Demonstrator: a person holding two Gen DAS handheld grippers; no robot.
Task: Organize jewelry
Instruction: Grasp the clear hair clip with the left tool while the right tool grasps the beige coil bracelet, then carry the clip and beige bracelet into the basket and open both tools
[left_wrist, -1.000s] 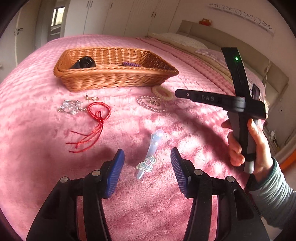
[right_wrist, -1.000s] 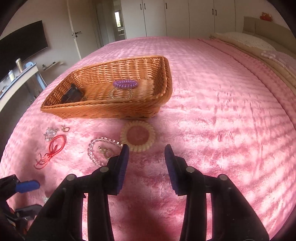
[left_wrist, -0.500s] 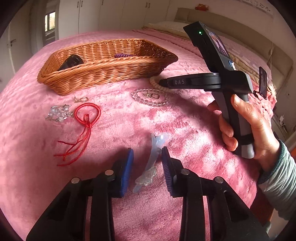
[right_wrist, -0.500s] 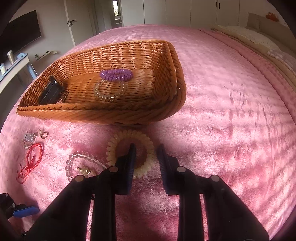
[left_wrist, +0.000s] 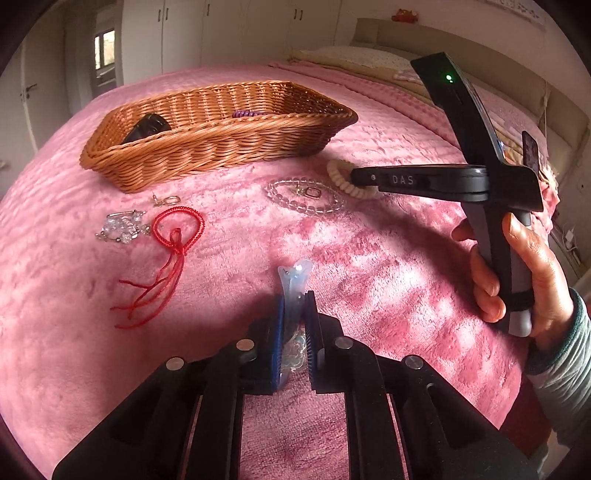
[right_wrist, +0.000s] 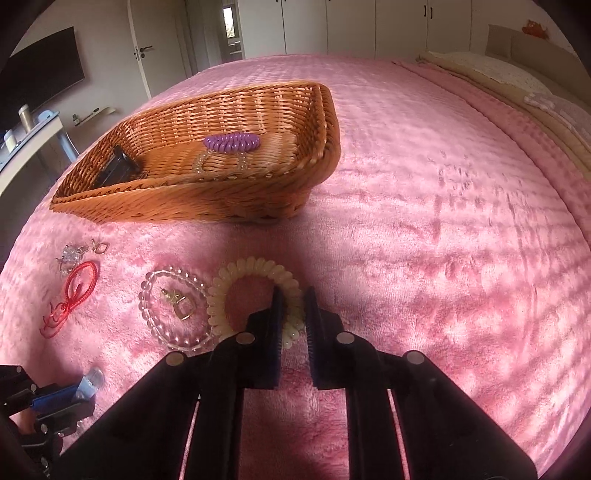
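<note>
While my left gripper (left_wrist: 294, 325) pinches the pale blue clip (left_wrist: 293, 280) against the pink blanket (left_wrist: 388, 280), my right gripper (right_wrist: 293, 314) clamps the near side of the cream coil tie (right_wrist: 255, 267), just beside the bead bracelet (right_wrist: 166, 291), near the basket (right_wrist: 207, 199).

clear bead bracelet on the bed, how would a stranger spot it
Start at the wicker basket on the pink bedspread. On the bedspread just in front of it lies the clear bead bracelet, touching the cream coil hair tie. It alone encircles a small gold earring.
</note>
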